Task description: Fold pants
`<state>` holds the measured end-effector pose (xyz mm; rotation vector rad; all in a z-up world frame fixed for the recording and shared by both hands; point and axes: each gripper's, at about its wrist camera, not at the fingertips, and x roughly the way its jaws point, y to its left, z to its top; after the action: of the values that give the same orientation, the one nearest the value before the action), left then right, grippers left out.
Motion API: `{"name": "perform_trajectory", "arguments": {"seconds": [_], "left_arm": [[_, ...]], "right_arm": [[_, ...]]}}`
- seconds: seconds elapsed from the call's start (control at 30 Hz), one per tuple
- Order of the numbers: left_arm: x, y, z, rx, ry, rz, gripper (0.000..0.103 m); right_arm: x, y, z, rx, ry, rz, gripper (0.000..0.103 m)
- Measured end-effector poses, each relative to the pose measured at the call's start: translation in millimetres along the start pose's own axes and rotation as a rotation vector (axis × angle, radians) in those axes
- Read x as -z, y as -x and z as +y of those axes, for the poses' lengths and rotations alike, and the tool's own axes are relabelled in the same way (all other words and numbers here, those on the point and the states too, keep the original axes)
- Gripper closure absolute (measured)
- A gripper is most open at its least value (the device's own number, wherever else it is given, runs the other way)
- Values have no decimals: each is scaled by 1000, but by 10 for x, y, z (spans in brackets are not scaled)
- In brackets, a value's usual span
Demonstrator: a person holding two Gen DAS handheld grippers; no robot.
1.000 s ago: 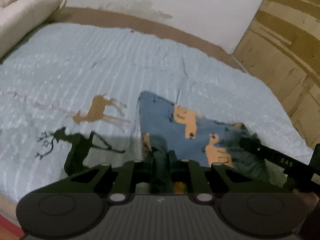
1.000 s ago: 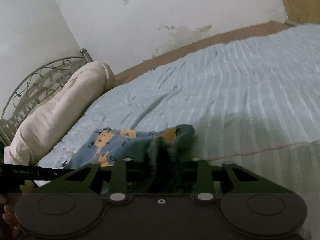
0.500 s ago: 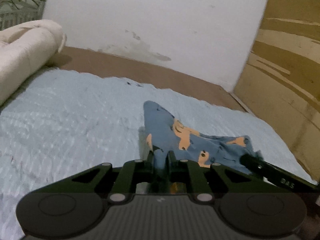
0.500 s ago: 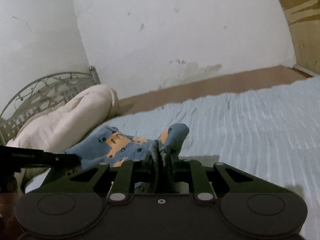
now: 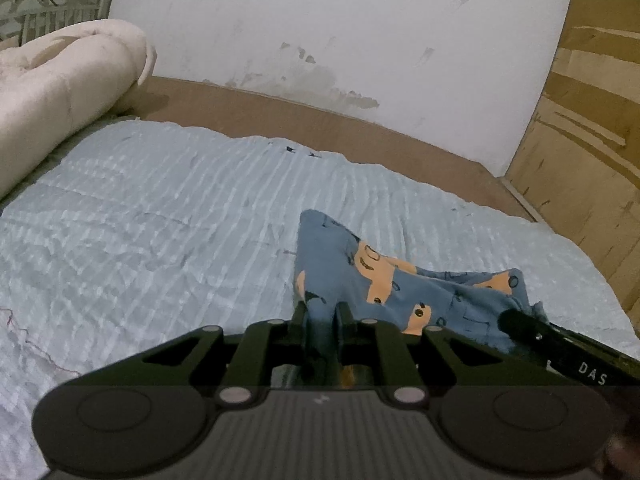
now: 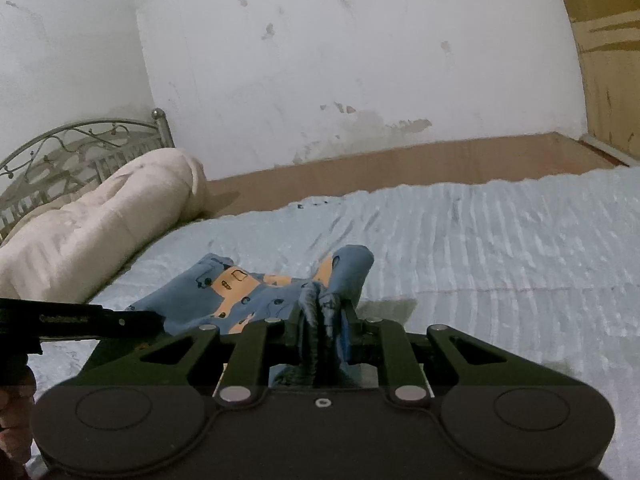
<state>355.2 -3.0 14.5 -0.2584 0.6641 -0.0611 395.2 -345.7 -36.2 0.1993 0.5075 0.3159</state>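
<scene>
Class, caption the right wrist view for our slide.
Right gripper clamps blue patterned pants above a light-blue ribbed bedspread.

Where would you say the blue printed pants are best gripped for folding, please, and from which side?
At the two outer corners of one edge, each from its own side. The pants are limp cloth and need holding at both ends; the left gripper and right gripper are pinching bunched fabric there, spanning it above the bedspread.

We cannot see the part of the pants (image 5: 404,292) pinched behind the left gripper (image 5: 322,312), nor the fabric inside the right gripper (image 6: 320,312). The rolled blanket (image 6: 92,232) and metal headboard (image 6: 60,148) run off the frame's left edge, and the lettering on the other gripper's finger (image 6: 80,318) is too blurred for us to read.
</scene>
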Motion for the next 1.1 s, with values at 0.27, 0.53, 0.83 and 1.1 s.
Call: {"name": "perform_trajectory", "arguments": {"seconds": [0.27,0.53,0.83,1.1], "left_arm": [[8,116,16,-36,-18,-1,34],[72,765,-75,-50,-69,-94,1],[400,1704,-63,-63,-110,-187,1],[794,2264,18,-75,-127,-202,1]], "right_arm": [[63,62,-6,62,4,9,65],[103,669,232,89,49,-82,16],[274,1666,647,89,85,-181,1],[593,2353,914,97,59,-202,1]]}}
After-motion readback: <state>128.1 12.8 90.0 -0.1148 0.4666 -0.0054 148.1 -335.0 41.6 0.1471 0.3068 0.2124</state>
